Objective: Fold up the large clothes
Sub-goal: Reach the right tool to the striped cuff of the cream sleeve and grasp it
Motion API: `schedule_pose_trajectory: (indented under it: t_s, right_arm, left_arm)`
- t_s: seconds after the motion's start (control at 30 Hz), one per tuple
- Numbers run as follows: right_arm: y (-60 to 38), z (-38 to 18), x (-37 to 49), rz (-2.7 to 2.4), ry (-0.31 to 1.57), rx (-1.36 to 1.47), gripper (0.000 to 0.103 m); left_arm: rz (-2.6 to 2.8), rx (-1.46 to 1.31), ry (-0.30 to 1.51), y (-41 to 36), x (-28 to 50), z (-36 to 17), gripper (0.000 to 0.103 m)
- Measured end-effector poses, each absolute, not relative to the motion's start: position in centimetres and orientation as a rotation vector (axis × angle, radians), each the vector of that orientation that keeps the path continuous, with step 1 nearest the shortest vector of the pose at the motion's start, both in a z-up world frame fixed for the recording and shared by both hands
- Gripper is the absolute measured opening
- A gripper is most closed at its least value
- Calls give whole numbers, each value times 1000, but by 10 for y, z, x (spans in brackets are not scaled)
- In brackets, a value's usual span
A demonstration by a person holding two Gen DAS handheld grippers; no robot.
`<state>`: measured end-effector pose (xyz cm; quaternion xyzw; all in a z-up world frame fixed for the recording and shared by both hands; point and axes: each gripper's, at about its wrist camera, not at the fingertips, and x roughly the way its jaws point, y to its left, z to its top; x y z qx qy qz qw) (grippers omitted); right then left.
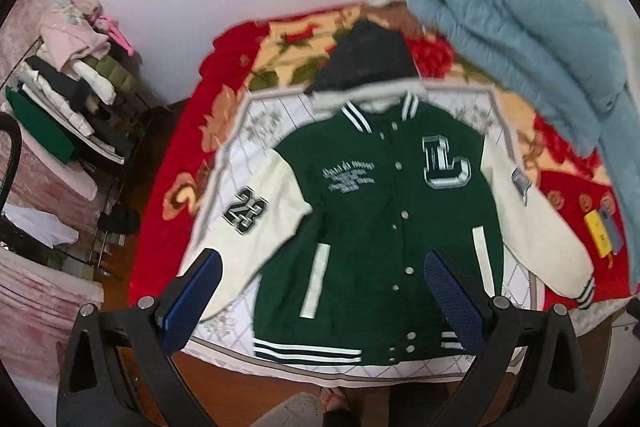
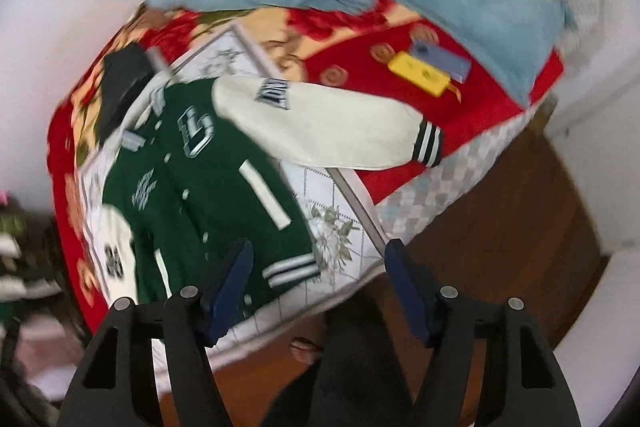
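A green varsity jacket (image 1: pixel 372 227) with cream sleeves, a white "L" and a "23" patch lies face up, snapped shut, on a white quilted sheet on the bed. It also shows in the right wrist view (image 2: pixel 208 179), one cream sleeve stretched to the right. My left gripper (image 1: pixel 324 291) is open and empty, held above the jacket's lower half. My right gripper (image 2: pixel 318 279) is open and empty, above the jacket's hem corner at the bed's front edge.
A dark garment (image 1: pixel 368 55) lies beyond the collar. A blue quilt (image 1: pixel 532 39) is heaped at the back right. A yellow box and a phone (image 2: pixel 436 69) lie on the red floral blanket (image 1: pixel 168 163). A rack of folded clothes (image 1: pixel 72 87) stands left. My feet are on the wooden floor (image 2: pixel 500 227).
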<state>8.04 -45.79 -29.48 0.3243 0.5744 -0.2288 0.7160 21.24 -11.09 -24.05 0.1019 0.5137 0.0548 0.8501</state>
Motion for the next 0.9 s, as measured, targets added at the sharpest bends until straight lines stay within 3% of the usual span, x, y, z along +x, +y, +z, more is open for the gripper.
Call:
schedule_pose_trajectory:
  t_s: [0.47, 0.6, 0.77, 0.83, 0.9]
  right_arm:
    - [-612, -586, 102, -680, 1370, 1090, 73]
    - [-637, -646, 95, -718, 1214, 1354, 72]
    - [-639, -628, 96, -834, 1039, 1268, 27]
    - [-633, -609, 104, -839, 1018, 1177, 19]
    - [-628, -587, 114, -831, 983, 1105, 17]
  left_arm:
    - [89, 356, 1249, -220, 306, -440, 103]
    - [51, 403, 1264, -242, 312, -486, 103]
    - [-4, 443, 1275, -262, 313, -508, 103]
    - [-18, 445, 1278, -270, 313, -507, 103]
    - [-30, 437, 1275, -275, 314, -502, 103]
